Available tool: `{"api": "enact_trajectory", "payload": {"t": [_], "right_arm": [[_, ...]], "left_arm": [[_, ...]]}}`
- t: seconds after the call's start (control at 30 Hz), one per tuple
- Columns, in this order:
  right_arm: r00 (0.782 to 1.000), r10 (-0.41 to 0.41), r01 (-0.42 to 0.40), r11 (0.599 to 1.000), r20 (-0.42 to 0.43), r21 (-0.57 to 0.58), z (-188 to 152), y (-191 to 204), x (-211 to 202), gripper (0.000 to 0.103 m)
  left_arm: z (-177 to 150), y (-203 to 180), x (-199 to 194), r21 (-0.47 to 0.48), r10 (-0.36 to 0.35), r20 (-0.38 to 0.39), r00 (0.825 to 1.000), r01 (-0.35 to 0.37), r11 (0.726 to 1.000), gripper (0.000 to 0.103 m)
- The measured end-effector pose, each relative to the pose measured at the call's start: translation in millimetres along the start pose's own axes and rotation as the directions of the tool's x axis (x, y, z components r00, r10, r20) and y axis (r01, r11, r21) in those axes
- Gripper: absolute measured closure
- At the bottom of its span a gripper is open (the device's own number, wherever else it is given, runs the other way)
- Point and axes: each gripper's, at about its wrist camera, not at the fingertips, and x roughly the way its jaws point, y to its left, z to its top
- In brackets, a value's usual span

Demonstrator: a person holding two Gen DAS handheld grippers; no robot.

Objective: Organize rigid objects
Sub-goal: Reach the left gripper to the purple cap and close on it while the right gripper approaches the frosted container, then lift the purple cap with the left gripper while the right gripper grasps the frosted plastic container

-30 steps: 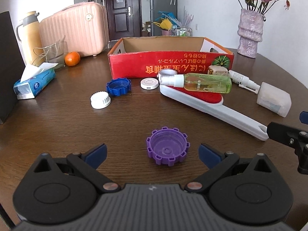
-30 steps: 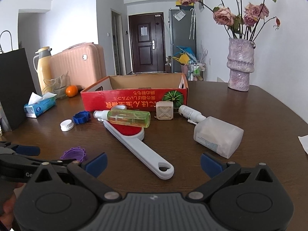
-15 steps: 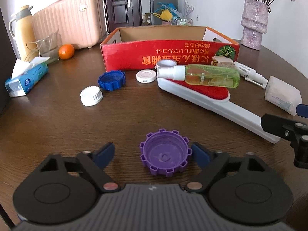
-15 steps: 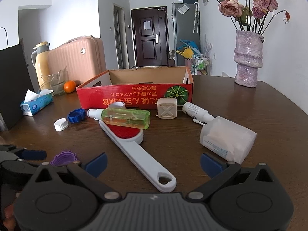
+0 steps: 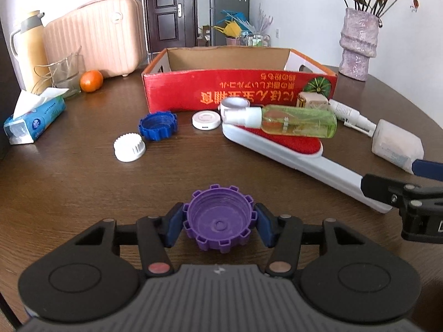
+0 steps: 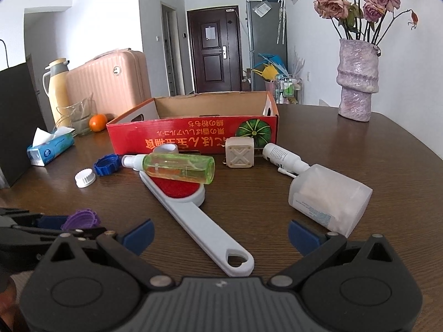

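Dark wooden table (image 5: 69, 182) — lower centre: left gripper (image 5: 218, 222) closing, pads touching purple cap (image 5: 218, 221), probably for transfer to red box (image 5: 241, 91), upper centre. Right gripper (image 6: 220, 231) wide, empty.

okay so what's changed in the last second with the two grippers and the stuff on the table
The left gripper is closing its jaws around the purple cap, with the pads now at the cap's sides. The right gripper stayed open, just short of the white brush. The other caps, the bottles and the red box have not moved.
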Motion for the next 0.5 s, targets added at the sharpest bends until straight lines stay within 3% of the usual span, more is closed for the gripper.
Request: {"api": "enact_trajectory", "payload": {"t": [0.5], "right_arm": [[0.997, -0.071, 0.071, 0.997, 0.018, -0.003, 15.7, -4.5, -0.4, 0.0]], "left_arm": [[27.5, 20.9, -16.2, -0.014, 0.007, 0.078, 0.997, -0.006, 1.0, 0.048]]}}
